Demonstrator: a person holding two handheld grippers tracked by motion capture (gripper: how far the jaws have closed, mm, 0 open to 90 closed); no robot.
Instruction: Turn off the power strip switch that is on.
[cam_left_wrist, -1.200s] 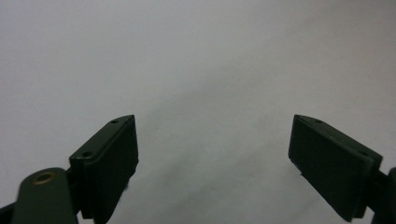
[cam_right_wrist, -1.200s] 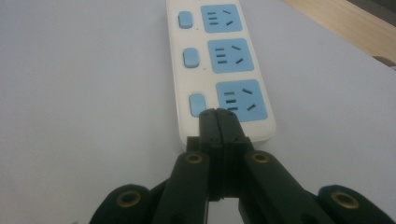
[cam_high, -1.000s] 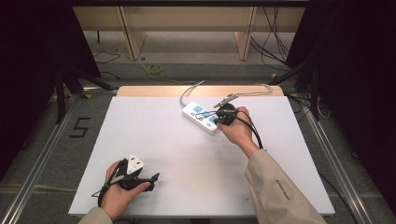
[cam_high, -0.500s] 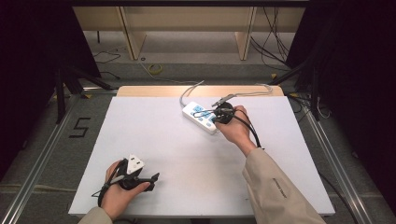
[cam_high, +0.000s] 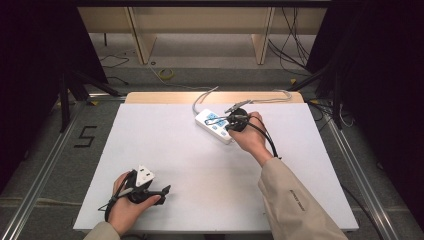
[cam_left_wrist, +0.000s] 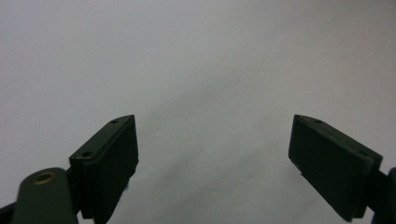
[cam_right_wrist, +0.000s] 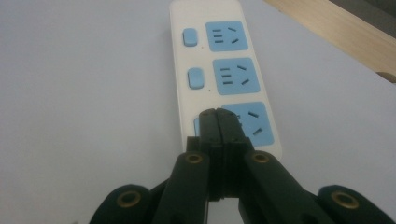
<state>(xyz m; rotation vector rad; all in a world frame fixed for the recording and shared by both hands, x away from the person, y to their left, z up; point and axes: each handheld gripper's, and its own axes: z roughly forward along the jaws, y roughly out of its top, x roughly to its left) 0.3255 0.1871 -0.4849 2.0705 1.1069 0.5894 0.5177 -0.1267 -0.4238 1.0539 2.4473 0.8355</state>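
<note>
A white power strip (cam_high: 212, 127) with blue sockets (cam_right_wrist: 232, 76) and blue switches lies at the back middle of the white table (cam_high: 180, 150). My right gripper (cam_right_wrist: 218, 115) is shut, and its tips press down at the nearest switch of the strip, beside the nearest socket. In the high view the right gripper (cam_high: 224, 121) reaches onto the strip from the right. My left gripper (cam_high: 161, 191) rests near the table's front left edge, held in a hand. Its jaws stand wide open (cam_left_wrist: 215, 154) over bare white tabletop with nothing between them.
The strip's white cable (cam_high: 202, 96) runs off the back of the table over a wooden edge (cam_high: 160, 97). Metal rails (cam_high: 45, 165) flank the table. Dark curtains and cables (cam_high: 295, 45) lie beyond.
The right hand has edged slightly left along the strip, its gripper still shut. The left gripper has not moved.
</note>
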